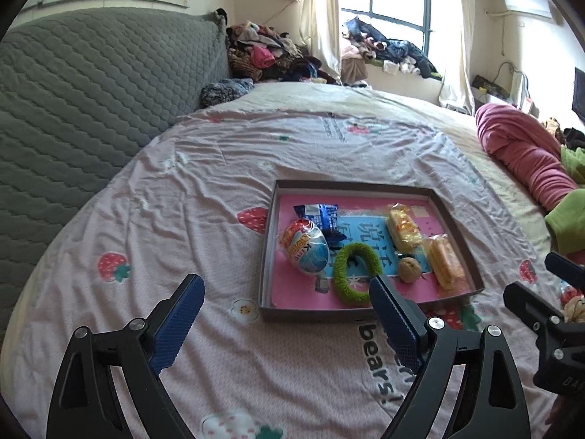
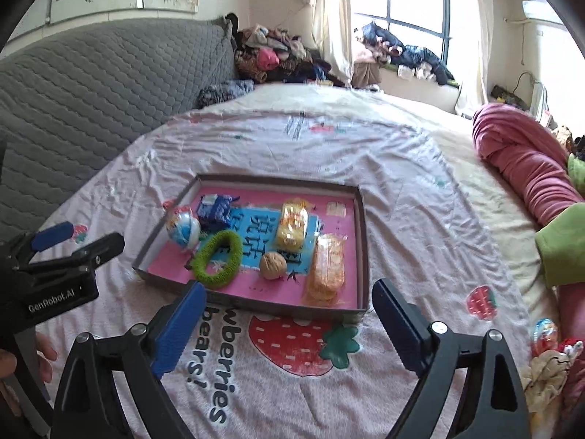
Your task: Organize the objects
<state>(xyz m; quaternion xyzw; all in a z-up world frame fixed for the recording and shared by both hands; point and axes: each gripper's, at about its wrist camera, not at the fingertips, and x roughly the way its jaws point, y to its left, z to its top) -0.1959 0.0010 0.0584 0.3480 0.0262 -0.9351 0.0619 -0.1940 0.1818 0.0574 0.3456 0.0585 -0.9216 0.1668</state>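
Note:
A shallow brown box tray (image 1: 267, 241) (image 2: 363, 241) with a pink bottom lies on the bed. In it are a foil egg (image 1: 304, 247) (image 2: 182, 228), a blue snack packet (image 1: 321, 216) (image 2: 215, 210), a green fuzzy ring (image 1: 356, 272) (image 2: 219, 258), a walnut (image 1: 408, 270) (image 2: 273, 265) and two yellow wrapped cakes (image 1: 404, 228) (image 2: 326, 263). My left gripper (image 1: 287, 325) is open and empty, just before the tray's near left corner. My right gripper (image 2: 289, 325) is open and empty at the tray's near edge.
A second foil egg (image 2: 544, 334) and a beige fabric scrunchie (image 2: 546, 371) lie on the sheet at the right. A pink rolled blanket (image 2: 526, 161) and green cloth (image 2: 563, 245) lie right. A grey quilted headboard (image 1: 91, 102) stands left. Clothes pile at the back.

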